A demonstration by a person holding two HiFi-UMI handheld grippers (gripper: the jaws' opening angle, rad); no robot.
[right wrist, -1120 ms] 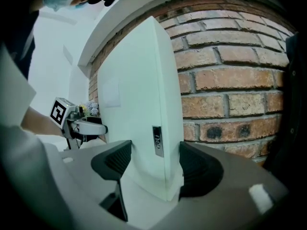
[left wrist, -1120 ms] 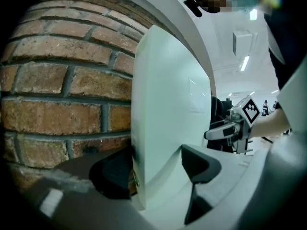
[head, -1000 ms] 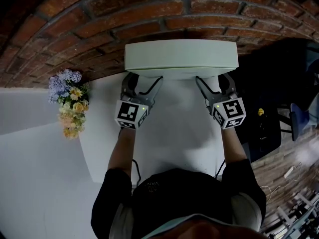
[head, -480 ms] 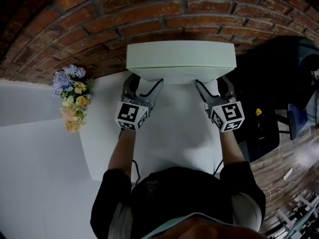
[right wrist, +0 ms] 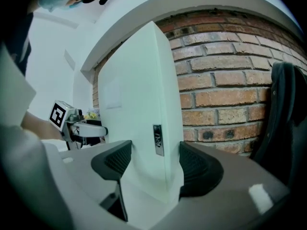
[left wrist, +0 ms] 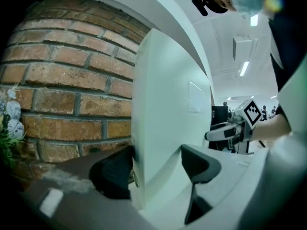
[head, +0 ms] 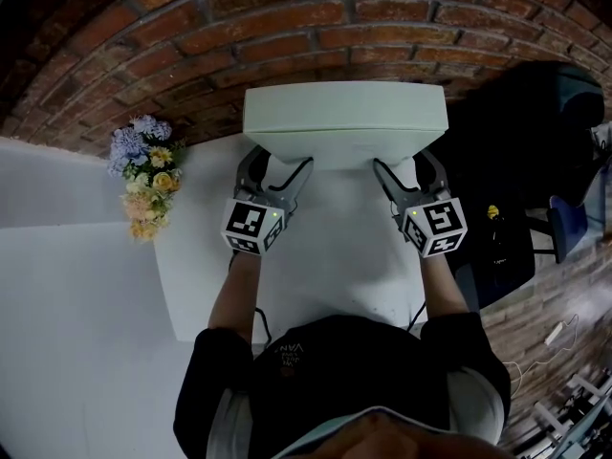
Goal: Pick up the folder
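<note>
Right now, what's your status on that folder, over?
Left gripper and right gripper both shut on the folder, one per end. Brick wall behind it. Flowers well clear, left side.

A red brick wall with pale mortar lines [head: 191,27] is curving across the far side, rising just behind the far edge of a white rectangular table [head: 325,251]. A small bunch of lilac and yellow flowers [head: 143,175] is sitting beside the table's far-left corner, close to the bricks. Left of the table, a broad white flat surface [head: 67,285] is spreading out. To the right, brown wood-plank floor [head: 535,328] is showing, and a black chair [head: 540,113] and a blue seat [head: 566,226] are standing there. In the left gripper view, long white ceiling lights [left wrist: 244,68] are glowing.
</note>
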